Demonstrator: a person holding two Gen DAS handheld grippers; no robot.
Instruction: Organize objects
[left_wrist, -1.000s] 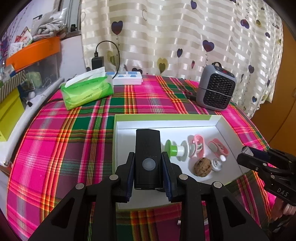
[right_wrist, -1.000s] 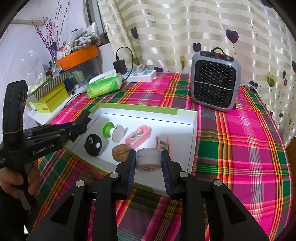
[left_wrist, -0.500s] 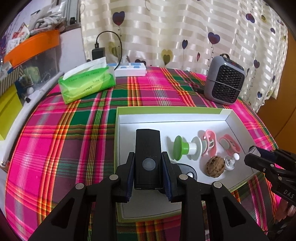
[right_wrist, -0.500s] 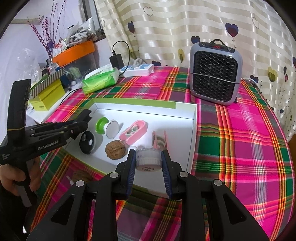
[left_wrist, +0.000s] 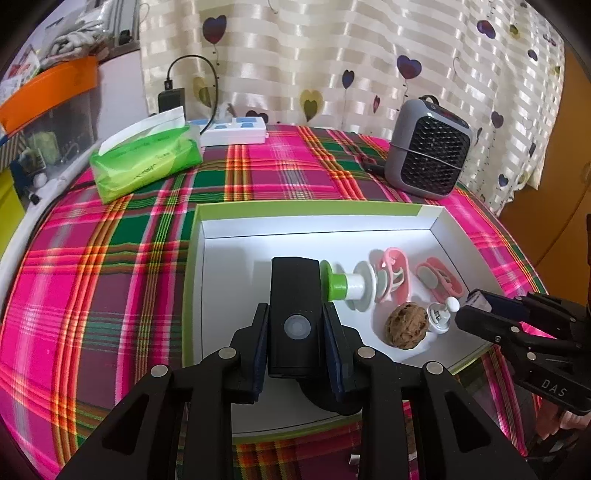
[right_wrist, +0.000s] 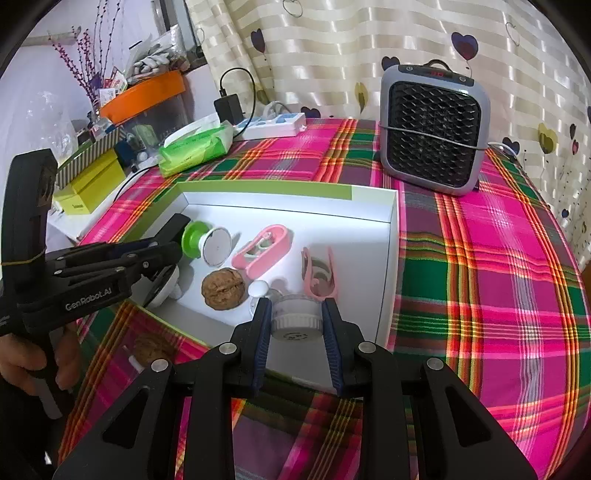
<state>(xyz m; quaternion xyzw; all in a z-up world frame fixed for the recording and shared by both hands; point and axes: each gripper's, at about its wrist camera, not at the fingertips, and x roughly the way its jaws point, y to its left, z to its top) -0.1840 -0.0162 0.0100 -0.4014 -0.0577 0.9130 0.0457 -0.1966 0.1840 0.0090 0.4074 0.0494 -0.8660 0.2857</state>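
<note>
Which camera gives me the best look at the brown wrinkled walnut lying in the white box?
The right wrist view: the brown wrinkled walnut lies whole and unobstructed on the white box floor, seam visible. The left wrist view also shows the walnut whole but more foreshortened, beside a small white knobbed cap.

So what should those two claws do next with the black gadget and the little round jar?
Probably lower both slightly and release. The left gripper holds the black rectangular device and the right gripper the small clear round jar, both over the white cardboard tray.
</note>
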